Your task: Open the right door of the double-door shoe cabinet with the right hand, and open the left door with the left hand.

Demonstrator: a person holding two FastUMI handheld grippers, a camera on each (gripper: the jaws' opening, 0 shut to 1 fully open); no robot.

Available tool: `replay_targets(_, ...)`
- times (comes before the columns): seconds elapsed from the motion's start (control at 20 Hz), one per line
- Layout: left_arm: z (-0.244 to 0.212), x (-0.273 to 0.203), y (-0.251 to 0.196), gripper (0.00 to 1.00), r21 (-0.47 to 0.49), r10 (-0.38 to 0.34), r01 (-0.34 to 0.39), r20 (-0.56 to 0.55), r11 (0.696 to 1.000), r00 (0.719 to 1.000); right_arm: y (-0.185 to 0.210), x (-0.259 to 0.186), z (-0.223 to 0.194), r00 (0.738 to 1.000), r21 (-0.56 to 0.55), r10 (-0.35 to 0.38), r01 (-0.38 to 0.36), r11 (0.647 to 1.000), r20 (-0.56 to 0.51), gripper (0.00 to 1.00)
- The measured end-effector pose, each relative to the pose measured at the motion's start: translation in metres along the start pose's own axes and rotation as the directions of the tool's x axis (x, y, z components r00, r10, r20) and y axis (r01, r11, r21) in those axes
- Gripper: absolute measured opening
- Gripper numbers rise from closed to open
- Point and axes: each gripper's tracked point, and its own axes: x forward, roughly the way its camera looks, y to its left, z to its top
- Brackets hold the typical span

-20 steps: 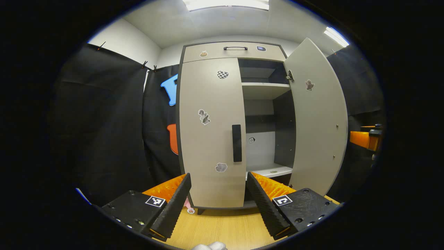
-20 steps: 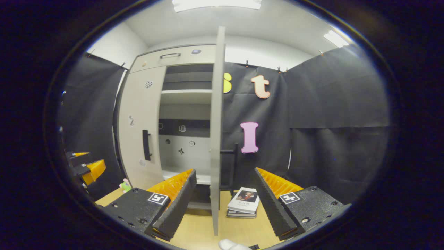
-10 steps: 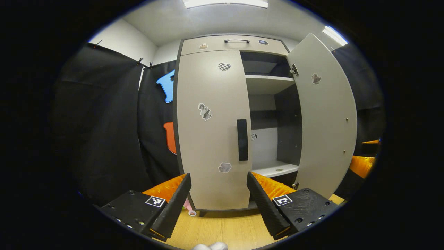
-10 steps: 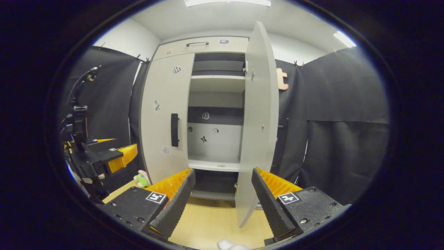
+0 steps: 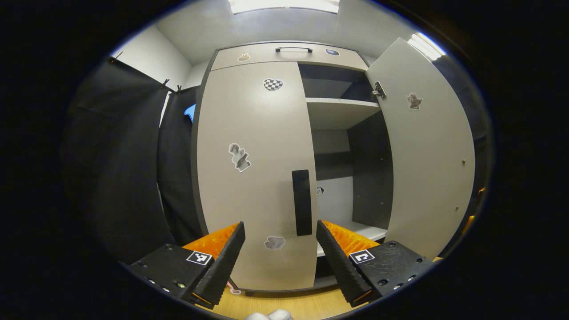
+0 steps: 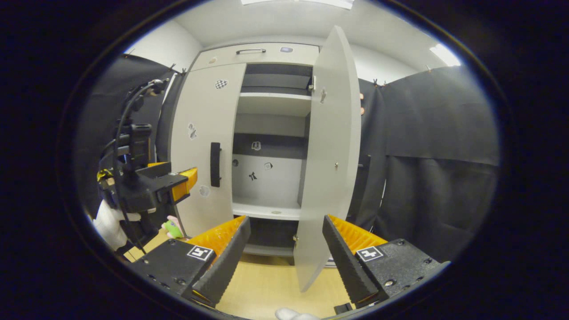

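We hold the left gripper (image 5: 280, 253) wide open and empty, lined up on the handle (image 5: 302, 202) of the shut left door (image 5: 253, 178); right door (image 6: 329, 160) stands open, right gripper (image 6: 284, 253) open, empty.

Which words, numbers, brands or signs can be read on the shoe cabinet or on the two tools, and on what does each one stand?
No readable word or number stands anywhere.
Left door: checkered sticker and other stickers, pictures without text.
Right door: one small sticker, too small to tell.
Back panel inside the cabinet: tiny stickers, too small to read.
Square coded markers beside the jaws: patterns, not text.
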Motion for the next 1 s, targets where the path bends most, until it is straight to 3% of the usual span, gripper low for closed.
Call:
replay_targets(0.15, -0.002, 0.03, -0.014, 0.96, 0.022, -0.028, 0.028, 0.0, 0.999, 1.0, 0.0, -0.001, -0.001, 1.0, 0.013, -0.008, 0.008, 1.0, -0.006, 1.0)
replay_targets(0.7, -0.019, 0.103, -0.019, 0.96, 0.026, 0.005, -0.004, -0.02, 1.0, 1.0, -0.016, -0.005, -0.005, 0.995, 0.017, -0.087, 0.088, 0.996, -0.052, 1.0)
replay_targets(0.9, -0.03, 0.105, -0.02, 0.89, -0.012, 0.01, -0.011, -0.07, 1.0, 0.997, -0.017, -0.006, -0.006, 0.995, 0.013, -0.083, 0.084, 0.996, -0.059, 1.0)
replay_targets(0.95, -0.028, 0.11, -0.021, 0.84, -0.014, 0.009, -0.01, -0.063, 1.0, 0.998, -0.017, -0.005, -0.006, 0.995, 0.011, -0.079, 0.08, 0.997, -0.056, 1.0)
replay_targets(1.0, -0.028, 0.111, -0.022, 0.71, -0.01, 0.009, -0.01, -0.064, 1.0, 0.998, -0.017, -0.005, -0.006, 0.996, 0.011, -0.077, 0.077, 0.997, -0.055, 1.0)
